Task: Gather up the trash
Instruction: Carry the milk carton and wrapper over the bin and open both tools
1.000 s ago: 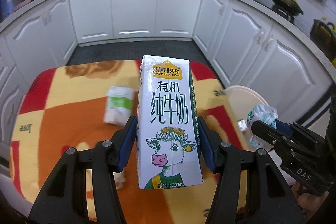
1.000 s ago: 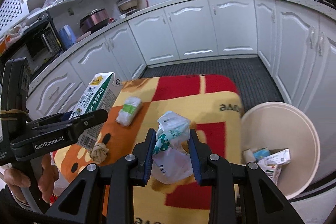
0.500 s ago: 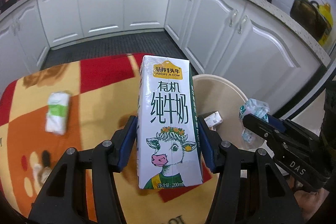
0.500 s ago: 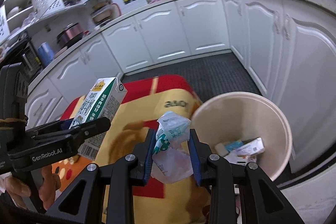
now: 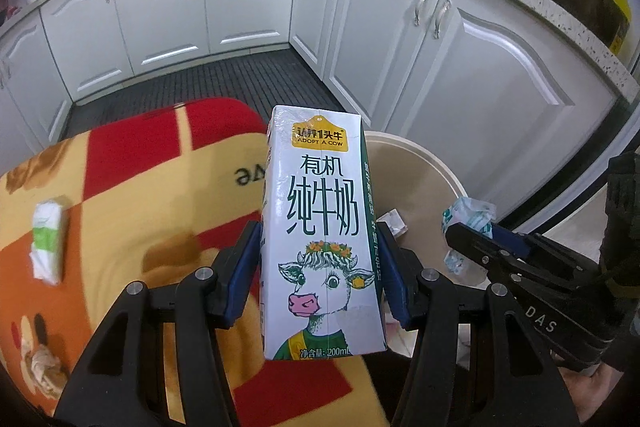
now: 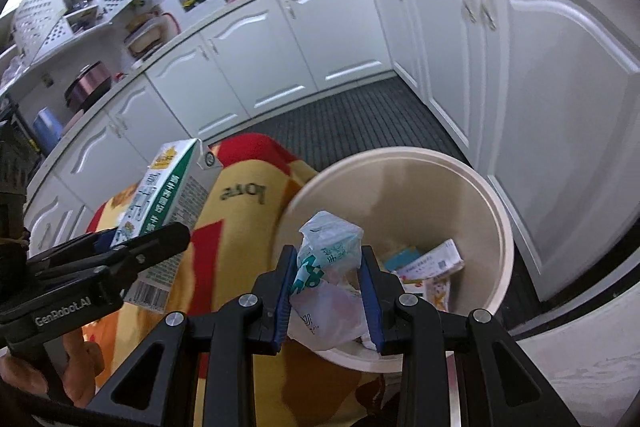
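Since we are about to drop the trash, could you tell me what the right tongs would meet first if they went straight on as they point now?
Probably the inside of the beige bin: the right tongs, shut on the plastic bag, point over its near rim toward the packets inside. Depth is uncertain.

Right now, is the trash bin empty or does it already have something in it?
Not empty. The right wrist view shows the bin holding a few small cartons and wrappers at the bottom, beyond the crumpled plastic bag clamped in the right gripper.
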Demonstrator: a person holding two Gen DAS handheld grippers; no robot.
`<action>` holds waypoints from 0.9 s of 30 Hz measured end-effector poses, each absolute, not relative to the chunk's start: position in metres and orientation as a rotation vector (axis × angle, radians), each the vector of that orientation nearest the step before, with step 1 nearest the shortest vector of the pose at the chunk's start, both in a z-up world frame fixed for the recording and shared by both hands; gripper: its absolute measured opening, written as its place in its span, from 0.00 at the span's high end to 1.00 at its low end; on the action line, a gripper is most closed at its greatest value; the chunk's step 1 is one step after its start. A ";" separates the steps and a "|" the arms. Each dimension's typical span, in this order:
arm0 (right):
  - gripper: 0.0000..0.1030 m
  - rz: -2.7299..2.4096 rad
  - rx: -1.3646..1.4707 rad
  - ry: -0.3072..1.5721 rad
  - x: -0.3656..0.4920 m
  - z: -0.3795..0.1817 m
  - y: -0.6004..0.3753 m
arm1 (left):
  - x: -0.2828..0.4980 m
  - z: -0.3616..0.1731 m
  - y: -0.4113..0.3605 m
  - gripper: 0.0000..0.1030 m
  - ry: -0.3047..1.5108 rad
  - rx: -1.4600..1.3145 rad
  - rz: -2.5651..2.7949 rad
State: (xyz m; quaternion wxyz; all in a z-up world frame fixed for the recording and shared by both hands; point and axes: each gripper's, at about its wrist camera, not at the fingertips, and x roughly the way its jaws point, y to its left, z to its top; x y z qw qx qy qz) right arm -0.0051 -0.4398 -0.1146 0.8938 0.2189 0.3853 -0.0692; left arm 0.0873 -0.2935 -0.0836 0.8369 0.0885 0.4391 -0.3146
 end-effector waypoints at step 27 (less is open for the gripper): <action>0.44 -0.238 0.494 0.861 -0.001 -0.144 -0.463 | 0.098 -0.117 -0.313 0.39 1.033 0.099 -0.730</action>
